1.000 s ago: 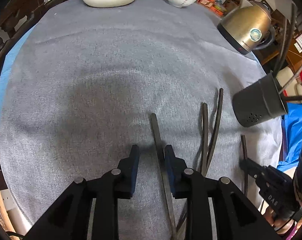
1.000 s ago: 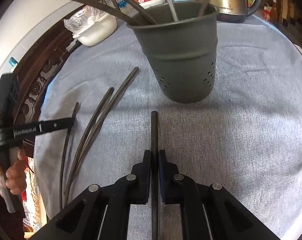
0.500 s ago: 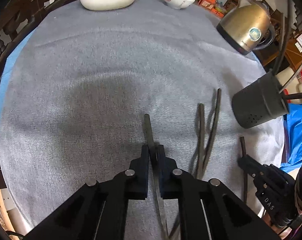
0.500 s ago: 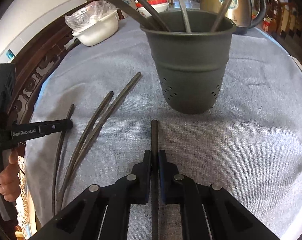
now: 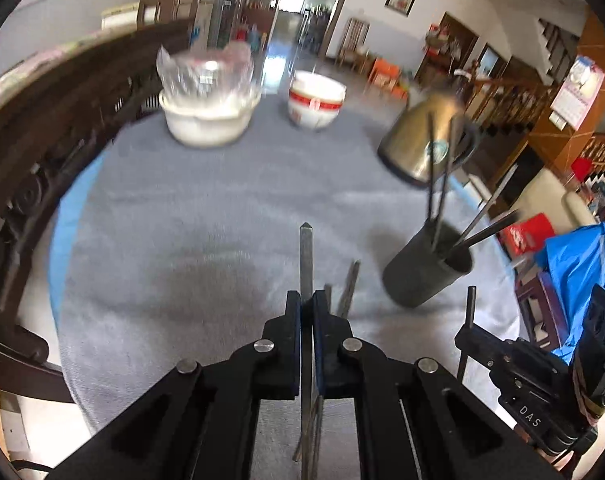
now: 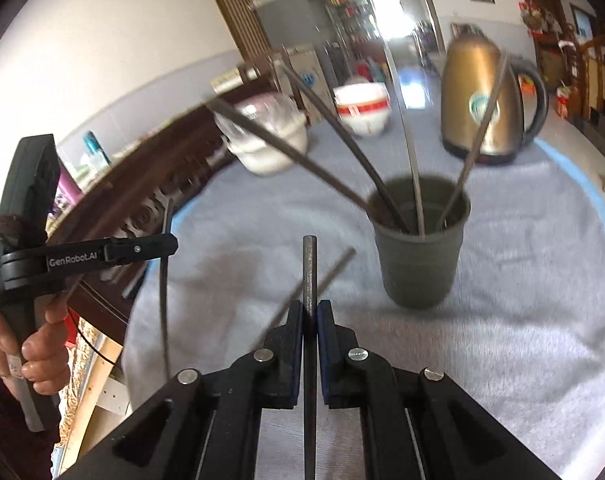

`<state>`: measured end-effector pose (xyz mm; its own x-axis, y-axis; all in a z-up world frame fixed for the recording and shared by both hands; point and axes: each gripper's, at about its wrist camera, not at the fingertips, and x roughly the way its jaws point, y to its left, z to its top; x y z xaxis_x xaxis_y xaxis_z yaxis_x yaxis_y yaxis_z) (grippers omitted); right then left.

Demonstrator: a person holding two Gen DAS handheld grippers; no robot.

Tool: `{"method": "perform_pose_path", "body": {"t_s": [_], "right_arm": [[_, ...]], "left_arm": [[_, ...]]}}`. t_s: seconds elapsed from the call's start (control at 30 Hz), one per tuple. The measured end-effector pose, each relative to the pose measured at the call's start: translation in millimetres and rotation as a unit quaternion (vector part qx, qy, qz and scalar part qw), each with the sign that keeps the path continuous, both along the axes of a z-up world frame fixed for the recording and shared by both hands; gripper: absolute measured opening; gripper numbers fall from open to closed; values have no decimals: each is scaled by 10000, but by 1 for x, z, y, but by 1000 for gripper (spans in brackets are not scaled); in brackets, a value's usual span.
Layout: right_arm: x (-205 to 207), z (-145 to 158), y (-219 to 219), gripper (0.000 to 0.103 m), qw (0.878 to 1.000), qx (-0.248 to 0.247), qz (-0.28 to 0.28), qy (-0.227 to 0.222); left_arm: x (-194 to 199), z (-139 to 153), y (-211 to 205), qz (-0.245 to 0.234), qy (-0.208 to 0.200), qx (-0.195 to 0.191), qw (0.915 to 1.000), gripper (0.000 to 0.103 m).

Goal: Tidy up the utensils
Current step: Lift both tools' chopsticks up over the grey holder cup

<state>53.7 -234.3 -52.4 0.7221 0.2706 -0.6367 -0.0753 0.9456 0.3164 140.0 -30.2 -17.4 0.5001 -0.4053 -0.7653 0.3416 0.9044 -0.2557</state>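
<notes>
My left gripper is shut on a dark chopstick and holds it lifted above the grey cloth; it also shows in the right wrist view. My right gripper is shut on another dark chopstick, raised off the table; it also shows in the left wrist view. The dark grey utensil holder stands upright ahead of the right gripper with several chopsticks in it; it also shows in the left wrist view. More chopsticks lie on the cloth beside my left fingers.
A gold kettle stands behind the holder. A white tub with clear plastic and a red-banded bowl sit at the table's far edge. A carved dark wood chair back curves along the left side.
Both grippers have lifted their chopsticks off the cloth and tilted up, so the room shows. The left gripper closed on its chopstick a second ago.
</notes>
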Motion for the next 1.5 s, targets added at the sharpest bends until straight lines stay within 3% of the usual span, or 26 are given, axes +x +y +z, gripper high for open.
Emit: {"method": "perform_pose_path", "body": {"t_s": [0.2,0.63,1.1,1.27,1.5], "right_arm": [[-19,32,1,8,9984,60,-96,-559],[-45,74,-19,8,9869,307,-642,-1445],[-48,101,-48,8,9754,244,-1136,-1873],[-56,113,-59,8,9662,196,-1383,-2167],[-72,127,-66,8,9418,-16,-1836,-2815]], "left_arm": [[-23,35,6,70,-460,-214,9987,6],[-57,84,-10,-95,-1001,-452,9939,6],[-67,125,-54,-329,-1555,-589,9855,6],[-67,136,-64,-387,-1654,-734,9827,6],[-70,152,-77,-377,-1962,-909,9756,6]]}}
